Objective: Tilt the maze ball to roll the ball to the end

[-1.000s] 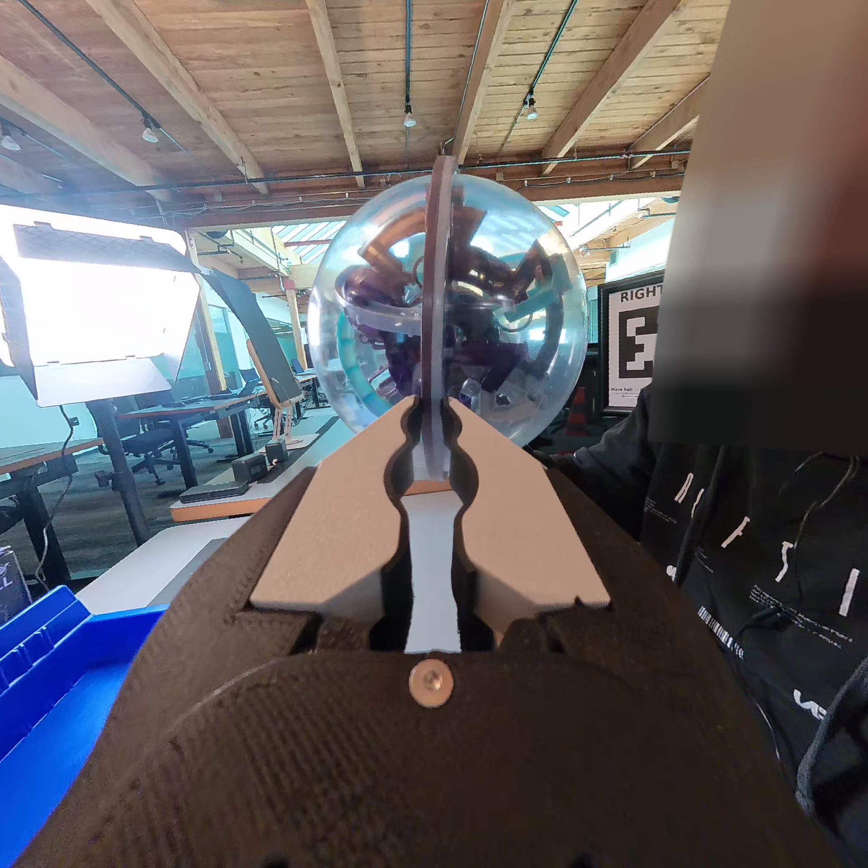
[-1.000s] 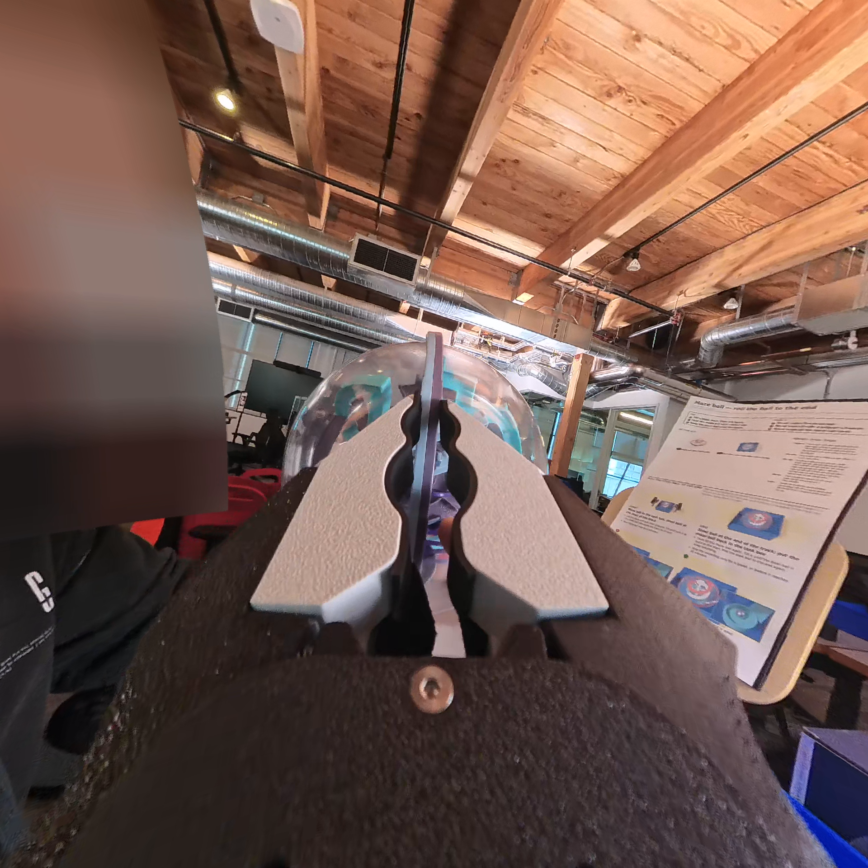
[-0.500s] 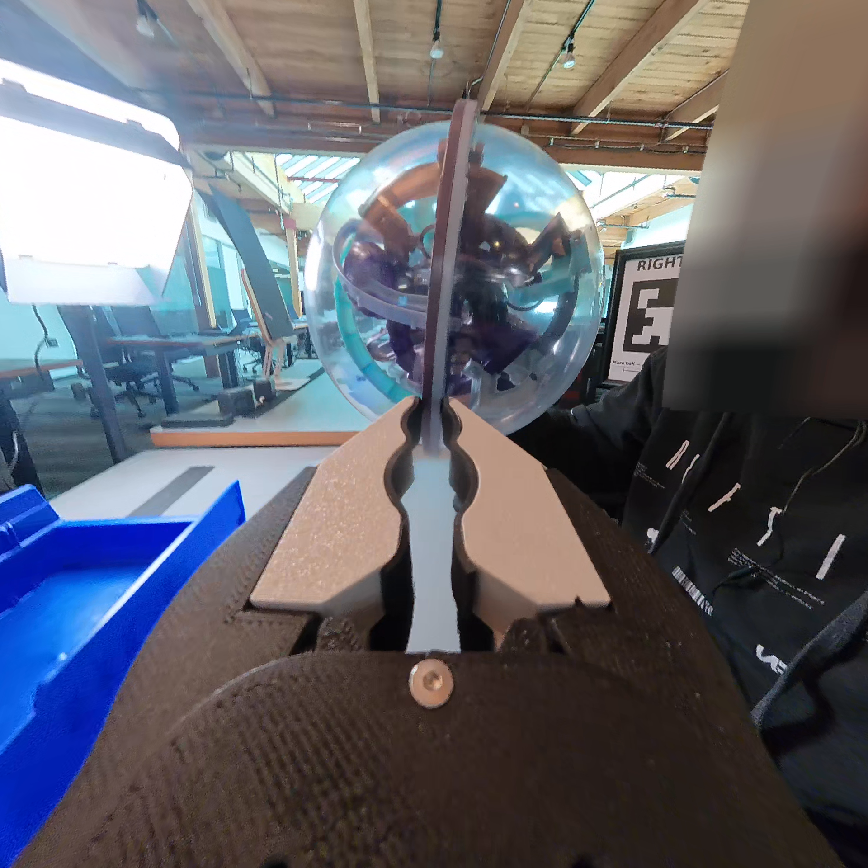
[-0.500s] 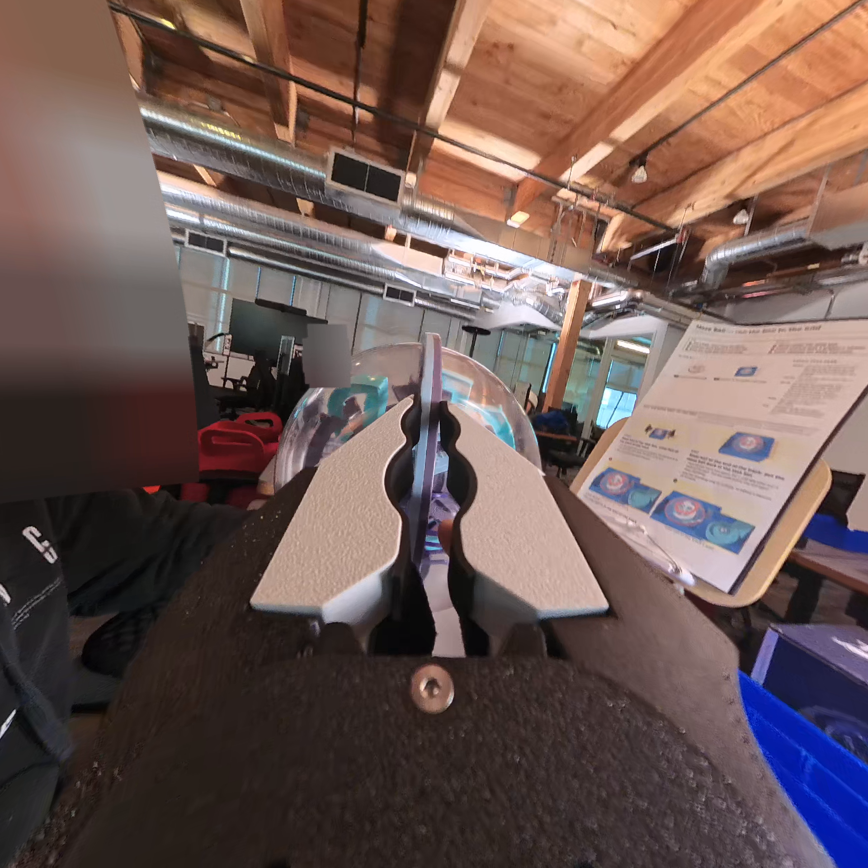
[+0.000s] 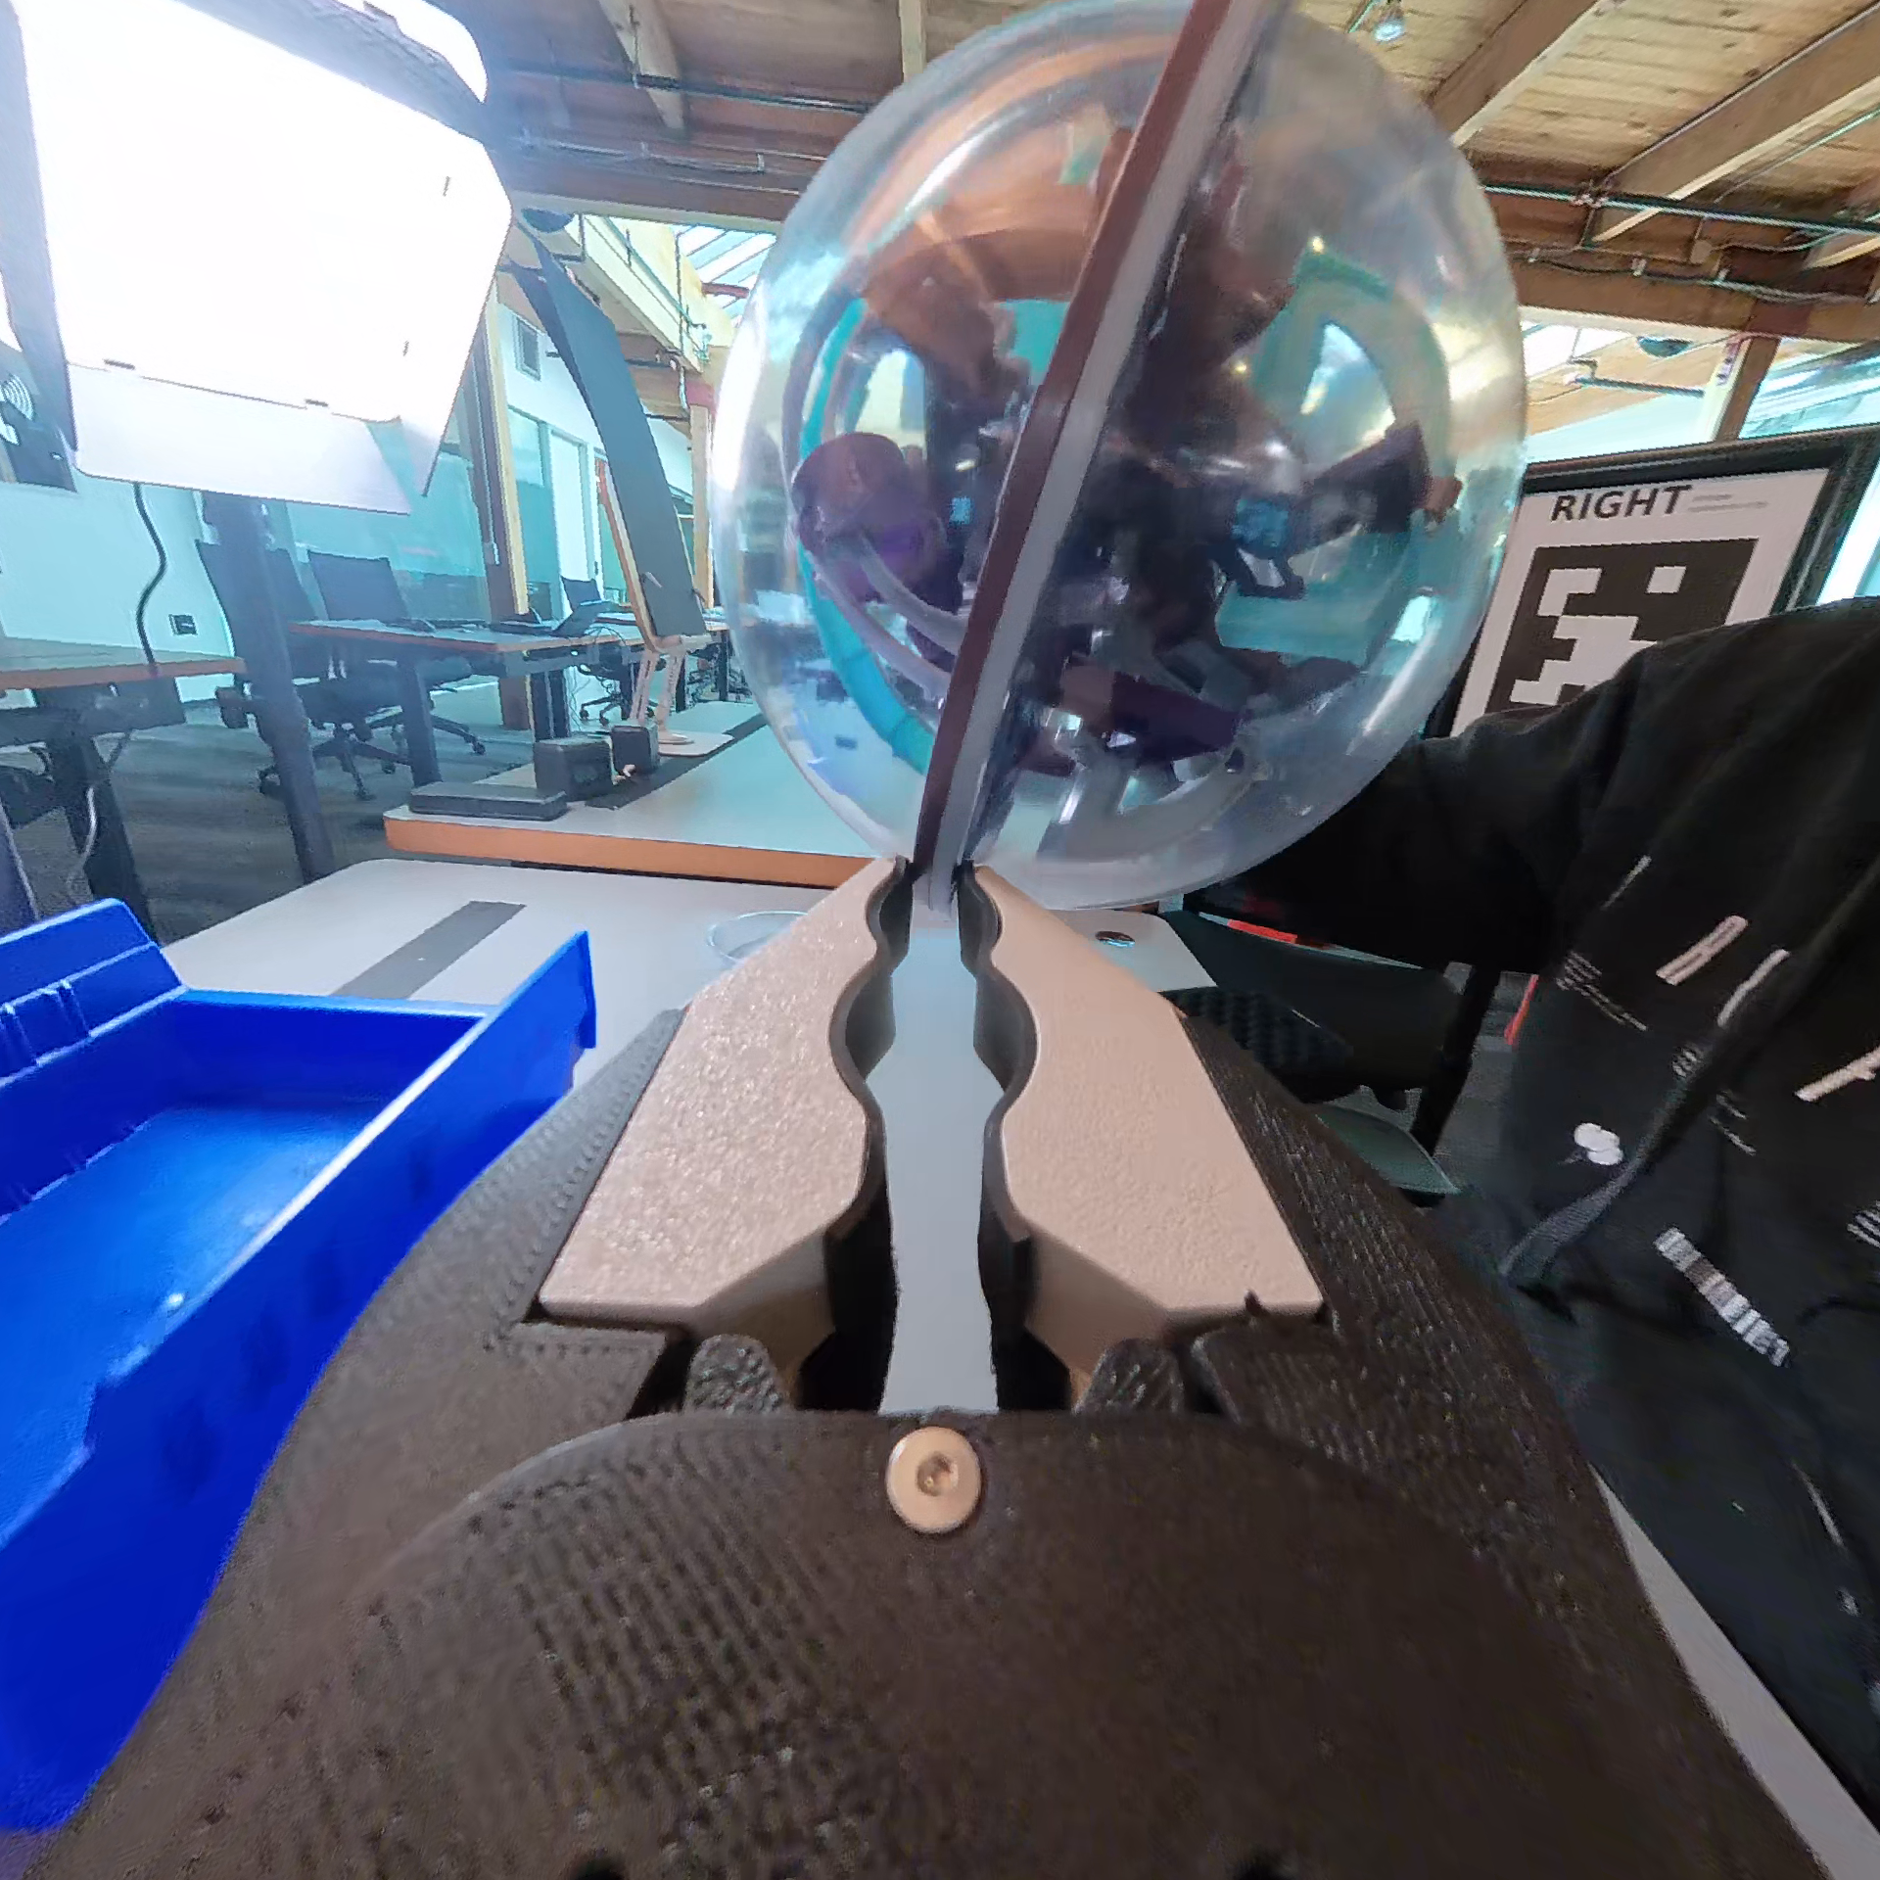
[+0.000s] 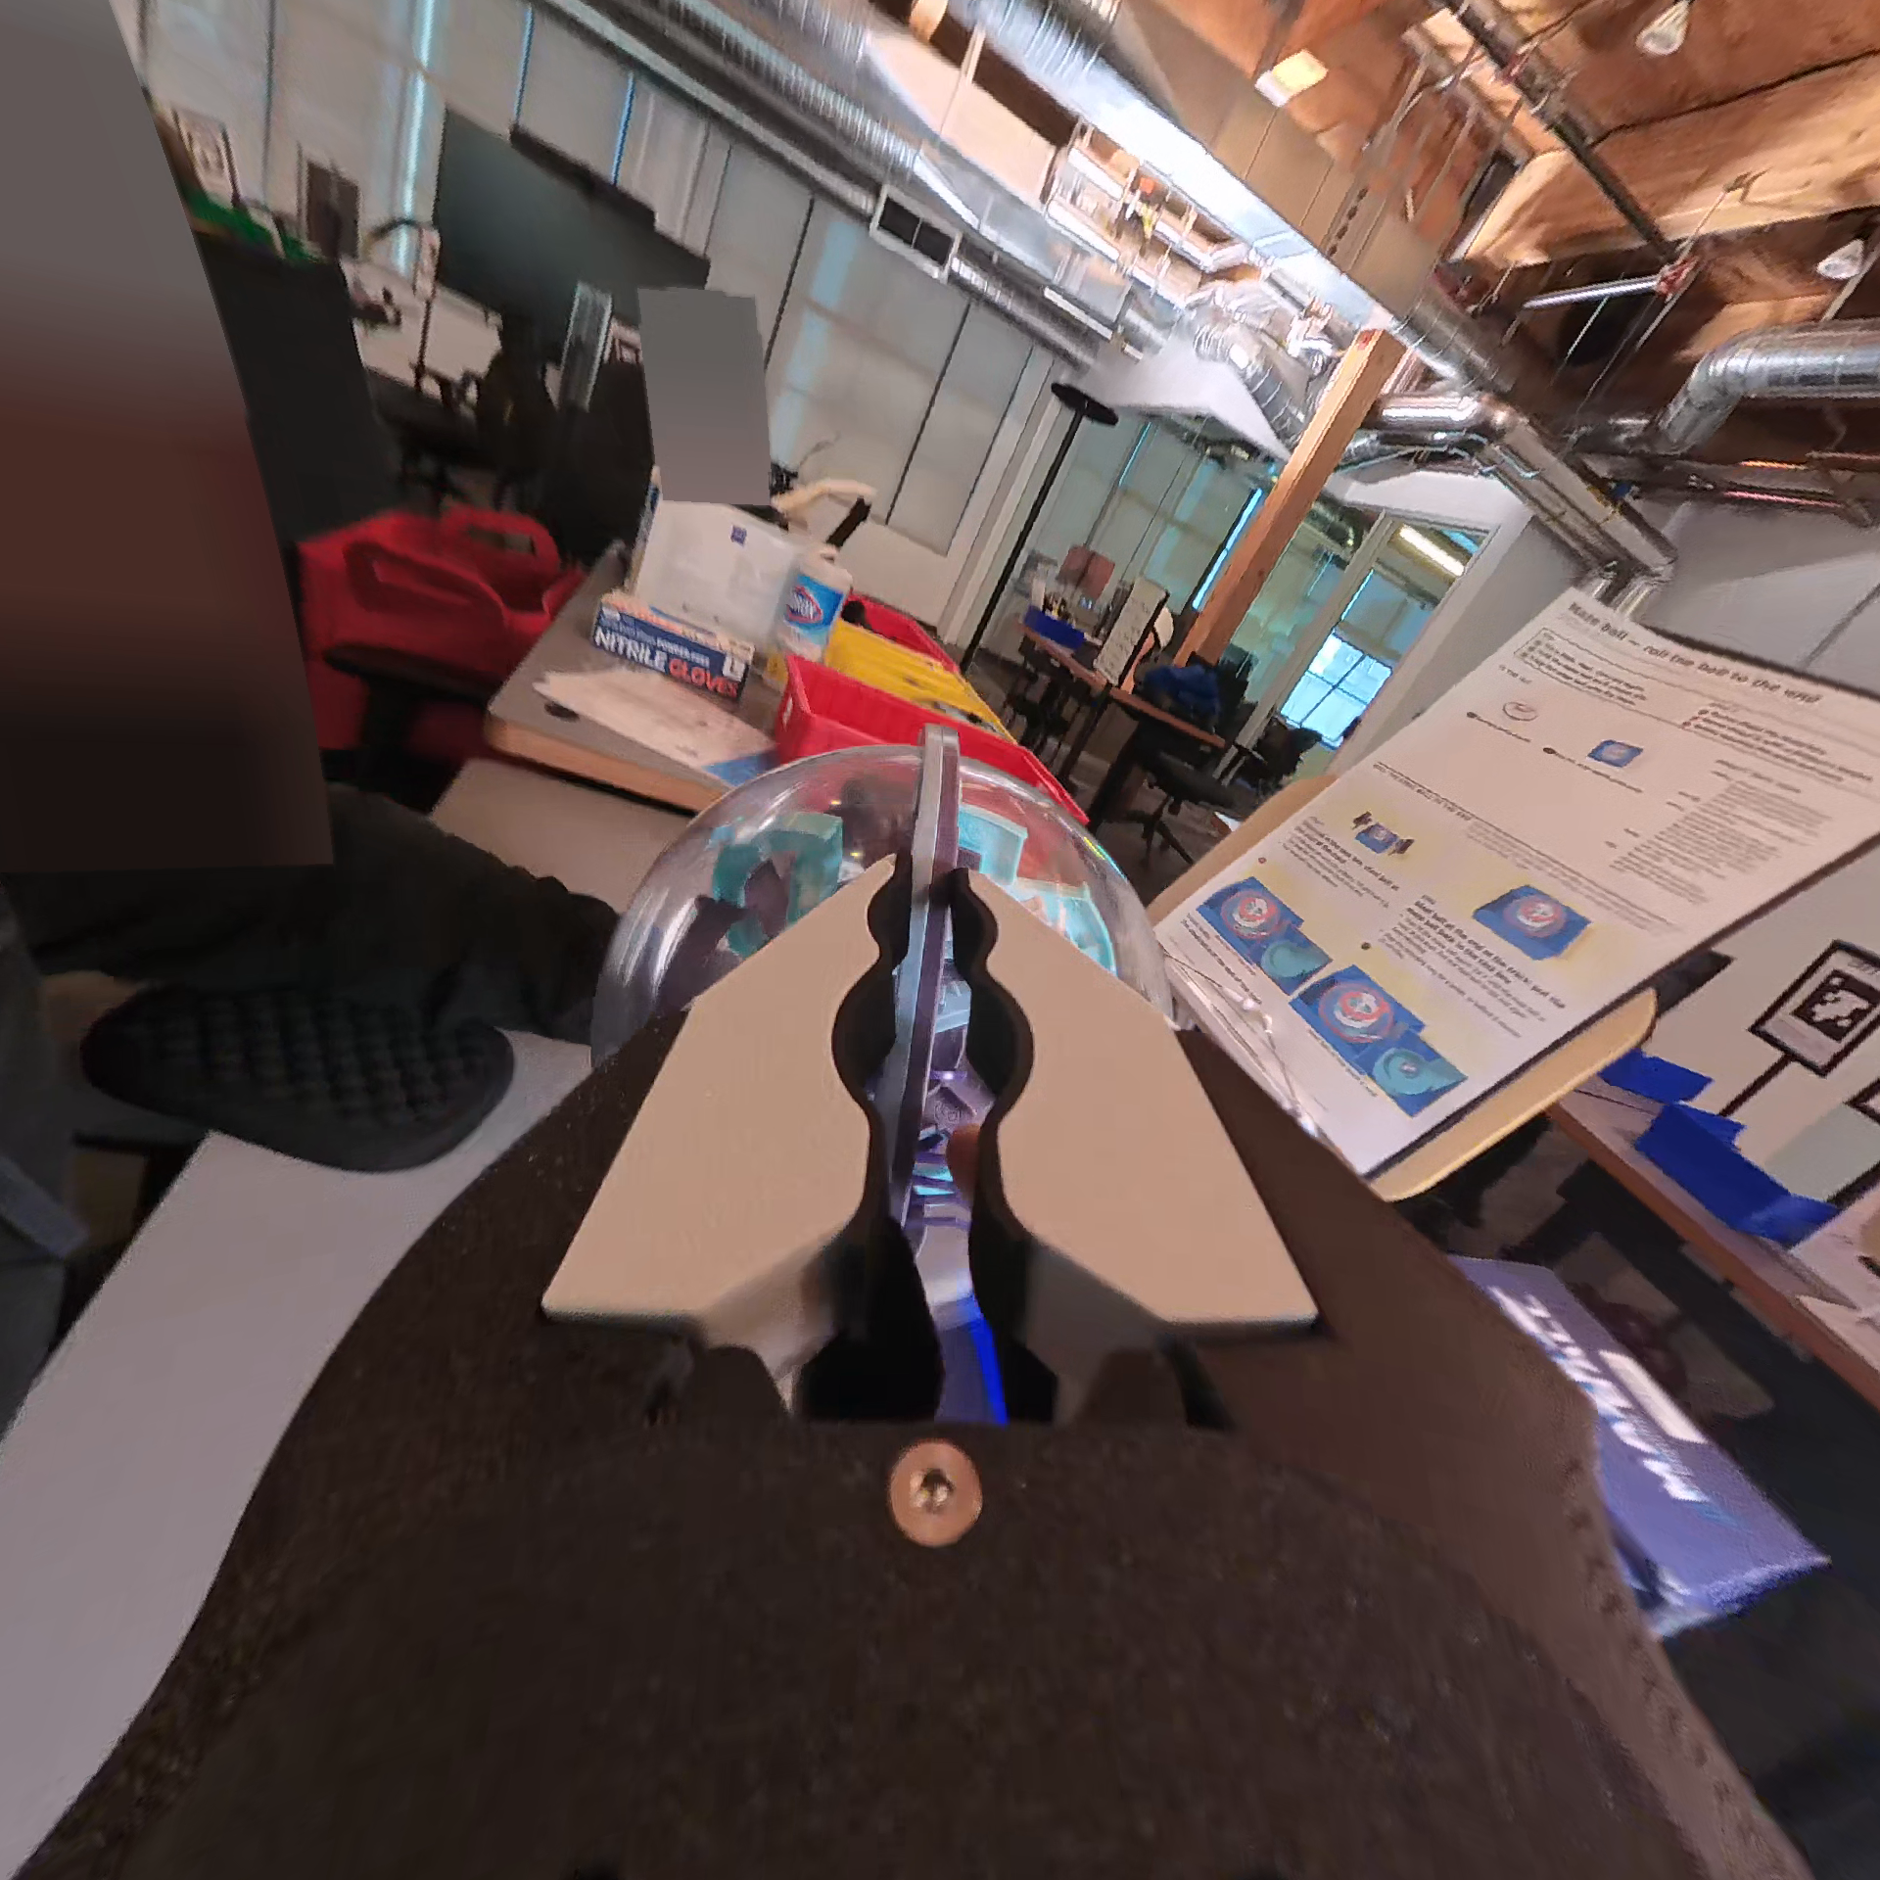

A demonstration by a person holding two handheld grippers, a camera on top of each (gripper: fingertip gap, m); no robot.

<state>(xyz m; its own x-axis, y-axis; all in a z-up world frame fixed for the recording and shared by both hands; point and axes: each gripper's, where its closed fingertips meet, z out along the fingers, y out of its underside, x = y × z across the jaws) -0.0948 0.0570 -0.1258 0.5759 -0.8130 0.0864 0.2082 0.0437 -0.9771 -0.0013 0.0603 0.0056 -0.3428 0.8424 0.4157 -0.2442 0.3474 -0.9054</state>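
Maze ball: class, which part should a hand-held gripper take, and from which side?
Probably the thin flat rim circling the maze ball, approached edge-on from opposite sides: the clear shell is smooth and round. The left hand-held gripper and right hand-held gripper pinch it so.

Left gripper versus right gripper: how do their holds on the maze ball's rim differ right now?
The left gripper pinches the maze ball rim only at its very fingertips; the right gripper has the rim seated deep between its fingers. The rim leans right above the left gripper, while it stands nearly upright in the right gripper. Both are shut on the rim.
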